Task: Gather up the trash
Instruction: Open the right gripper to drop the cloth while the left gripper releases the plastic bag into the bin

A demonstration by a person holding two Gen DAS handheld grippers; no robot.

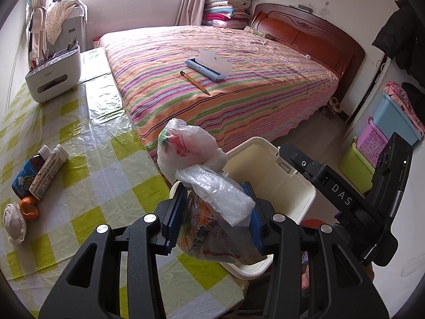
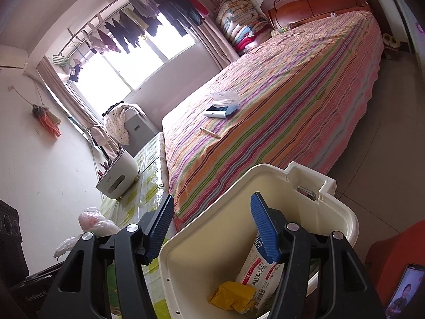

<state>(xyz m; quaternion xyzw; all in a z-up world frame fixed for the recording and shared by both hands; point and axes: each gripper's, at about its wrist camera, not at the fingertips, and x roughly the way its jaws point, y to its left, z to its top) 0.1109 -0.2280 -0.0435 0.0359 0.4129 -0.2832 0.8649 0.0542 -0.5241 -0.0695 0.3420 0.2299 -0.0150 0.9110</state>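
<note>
A: How is the trash seen?

B: A crumpled plastic bag point(image 1: 212, 212), clear with red and orange print, is pinched between the left gripper point(image 1: 216, 212) fingers, over the rim of the cream bin point(image 1: 297, 194).

A: And the right gripper point(image 2: 212, 228)?

B: Its fingers are spread, nothing pinched; one is inside the bin, above a white packet point(image 2: 255, 268) and yellow wrapper point(image 2: 233, 296).

A: Room around?

B: The bin is wedged between the tabletop point(image 1: 101, 180) edge and bed point(image 1: 225, 85); open floor point(image 2: 385, 186) is seen beyond.

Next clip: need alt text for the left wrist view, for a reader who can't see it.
The left gripper clamps a bundle of plastic bags above an open cream bin at the edge of a green-checked table. The right gripper's black body shows beside the bin; a striped bed lies beyond.
</note>
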